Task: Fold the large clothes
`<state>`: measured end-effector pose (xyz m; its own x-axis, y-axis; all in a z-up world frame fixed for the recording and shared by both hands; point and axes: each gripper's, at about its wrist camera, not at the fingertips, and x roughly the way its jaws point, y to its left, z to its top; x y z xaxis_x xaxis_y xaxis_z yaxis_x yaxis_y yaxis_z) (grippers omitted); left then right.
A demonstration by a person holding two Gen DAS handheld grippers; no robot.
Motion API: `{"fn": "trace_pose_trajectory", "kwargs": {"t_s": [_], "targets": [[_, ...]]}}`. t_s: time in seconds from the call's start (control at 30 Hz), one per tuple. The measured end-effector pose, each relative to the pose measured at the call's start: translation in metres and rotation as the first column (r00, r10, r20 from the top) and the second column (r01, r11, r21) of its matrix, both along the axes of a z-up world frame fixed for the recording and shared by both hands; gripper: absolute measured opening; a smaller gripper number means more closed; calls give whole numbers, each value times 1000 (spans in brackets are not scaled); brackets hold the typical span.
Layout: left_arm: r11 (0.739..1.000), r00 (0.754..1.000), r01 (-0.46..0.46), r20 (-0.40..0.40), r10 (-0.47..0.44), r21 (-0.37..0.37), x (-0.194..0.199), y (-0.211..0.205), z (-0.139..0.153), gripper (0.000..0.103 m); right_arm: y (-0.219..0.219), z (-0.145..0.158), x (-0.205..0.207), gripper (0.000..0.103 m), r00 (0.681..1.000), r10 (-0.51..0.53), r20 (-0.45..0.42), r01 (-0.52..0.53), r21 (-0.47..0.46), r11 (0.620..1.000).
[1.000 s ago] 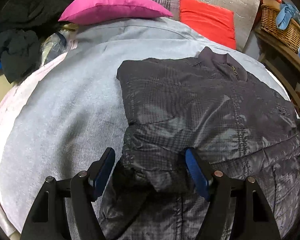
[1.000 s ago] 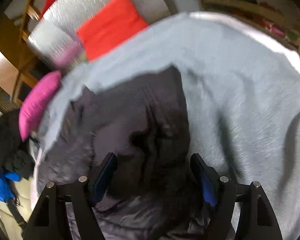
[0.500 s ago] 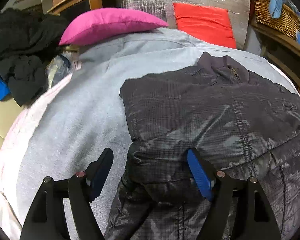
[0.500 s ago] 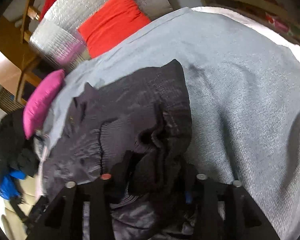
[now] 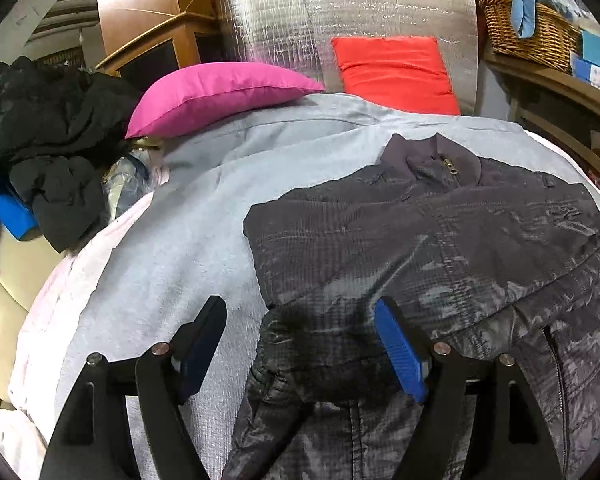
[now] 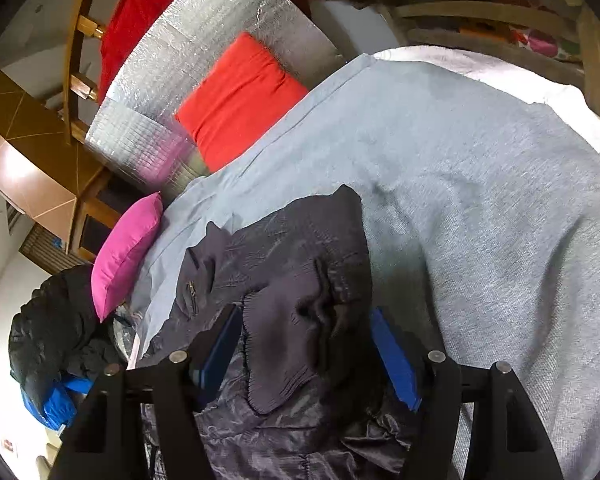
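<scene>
A dark grey quilted jacket [image 5: 440,248] lies on a grey blanket [image 5: 172,248], collar and zip toward the pillows. Its sleeves are folded in over the body. My left gripper [image 5: 300,332] is open, its blue pads astride the folded left sleeve edge, above the cloth. In the right wrist view the jacket [image 6: 292,248] shows its ribbed cuff [image 6: 276,344] lying between the pads of my right gripper [image 6: 304,344], which is open and not clamped on it.
A pink pillow [image 5: 220,92] and a red pillow [image 5: 392,72] lean on a silver foil panel [image 5: 340,16] at the bed's head. A heap of dark clothes [image 5: 48,140] sits at the left. A wicker basket [image 5: 528,28] stands on a wooden shelf at the right.
The right gripper closed on the folded sleeve half a second ago and is now open again, leaving the cuff lying on the jacket. The left gripper has drawn back and tilted up, still open.
</scene>
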<state>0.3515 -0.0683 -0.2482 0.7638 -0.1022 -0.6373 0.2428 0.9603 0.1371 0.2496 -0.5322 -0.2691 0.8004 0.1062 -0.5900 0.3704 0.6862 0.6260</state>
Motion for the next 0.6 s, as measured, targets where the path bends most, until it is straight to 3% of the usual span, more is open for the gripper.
{"fn": "trace_pose_trajectory", "kwargs": {"t_s": [0.6], "targets": [[1000,1000,-7,12,7,30,1,-7,-1,77,4,0,4,71,999,38,-2,-38,-6,999]]}}
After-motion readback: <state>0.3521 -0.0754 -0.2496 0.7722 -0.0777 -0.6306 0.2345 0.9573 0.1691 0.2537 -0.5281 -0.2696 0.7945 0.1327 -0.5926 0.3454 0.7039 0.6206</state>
